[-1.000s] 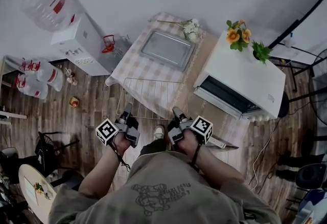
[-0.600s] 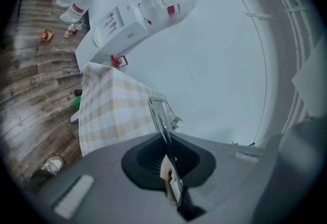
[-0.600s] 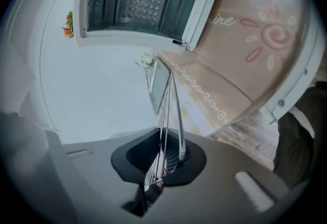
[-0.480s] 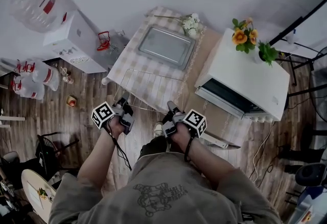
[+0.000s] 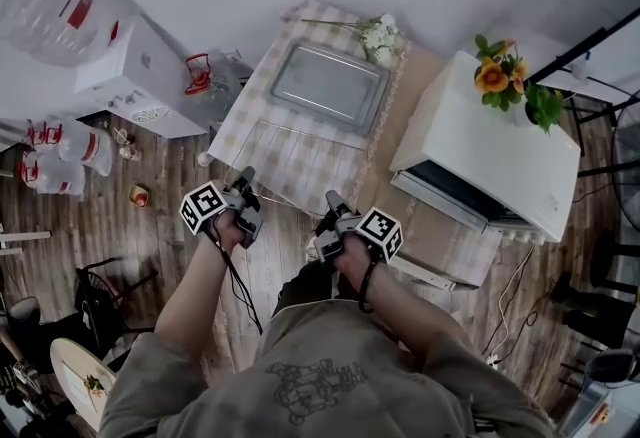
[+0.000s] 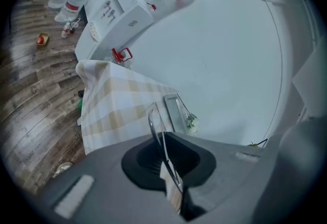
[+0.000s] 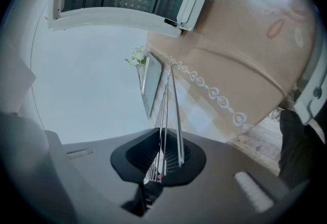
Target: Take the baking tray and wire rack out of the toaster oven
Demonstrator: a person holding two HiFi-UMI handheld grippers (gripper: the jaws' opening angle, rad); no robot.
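Observation:
The wire rack (image 5: pixel 300 161) hangs low over the checked tablecloth (image 5: pixel 250 116), in front of the silver baking tray (image 5: pixel 328 86), which lies flat on the cloth. My left gripper (image 5: pixel 245 188) is shut on the rack's near left edge. My right gripper (image 5: pixel 330 206) is shut on its near right edge. In the left gripper view the wire rack (image 6: pixel 158 133) runs out of the jaws toward the baking tray (image 6: pixel 173 111). In the right gripper view the wire rack (image 7: pixel 167 115) stands edge-on between the jaws, with the baking tray (image 7: pixel 152 85) beyond. The white toaster oven (image 5: pixel 490 151) stands at the right with its door open.
A water dispenser (image 5: pixel 130 76) with a big bottle (image 5: pixel 50 6) stands left of the table. White flowers (image 5: pixel 378 34) sit behind the tray and orange flowers (image 5: pixel 500 76) on the oven. Water bottles (image 5: pixel 60 146) and a chair (image 5: pixel 100 296) are on the wooden floor.
Both grippers have carried the wire rack down toward the cloth, and its far edge now lies nearer the baking tray. Both grips held throughout.

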